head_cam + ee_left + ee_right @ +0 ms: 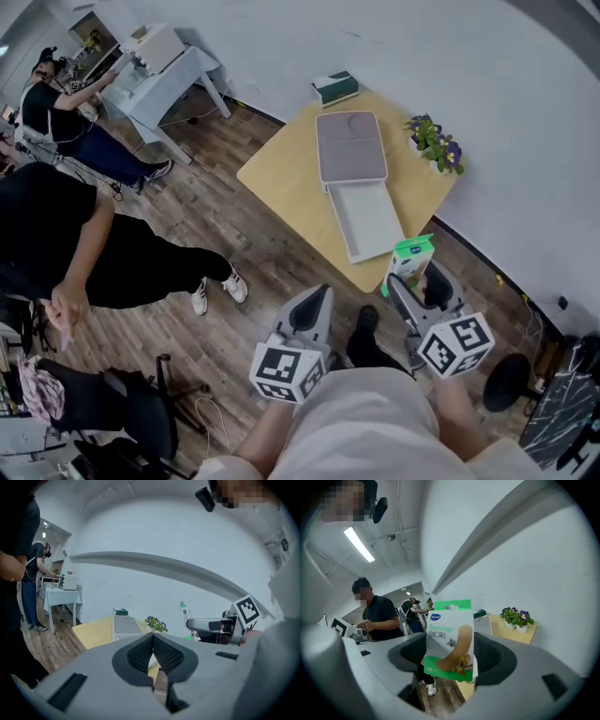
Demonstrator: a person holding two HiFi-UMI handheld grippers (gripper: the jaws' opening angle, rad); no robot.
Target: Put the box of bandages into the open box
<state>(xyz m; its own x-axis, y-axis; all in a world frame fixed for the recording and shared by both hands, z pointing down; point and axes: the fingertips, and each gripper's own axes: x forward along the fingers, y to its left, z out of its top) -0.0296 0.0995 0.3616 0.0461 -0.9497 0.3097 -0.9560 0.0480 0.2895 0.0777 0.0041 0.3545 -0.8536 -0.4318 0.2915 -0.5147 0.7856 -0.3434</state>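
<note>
The green and white bandage box point(450, 639) stands upright between the jaws of my right gripper point(451, 654), which is shut on it. From the head view the same bandage box point(411, 258) sits in my right gripper point(420, 279) just off the table's near corner. On the yellow table the open box point(368, 217) lies empty, its grey lid point(350, 144) folded back behind it. My left gripper point(311, 307) hangs over the wooden floor, short of the table. Its jaws are shut and empty, pad against pad point(152, 654).
A potted purple flower point(434, 142) stands at the table's right corner and a dark green box point(336, 87) at the far corner. People stand and sit at the left, by a white desk point(159, 84). Chair bases are near my feet.
</note>
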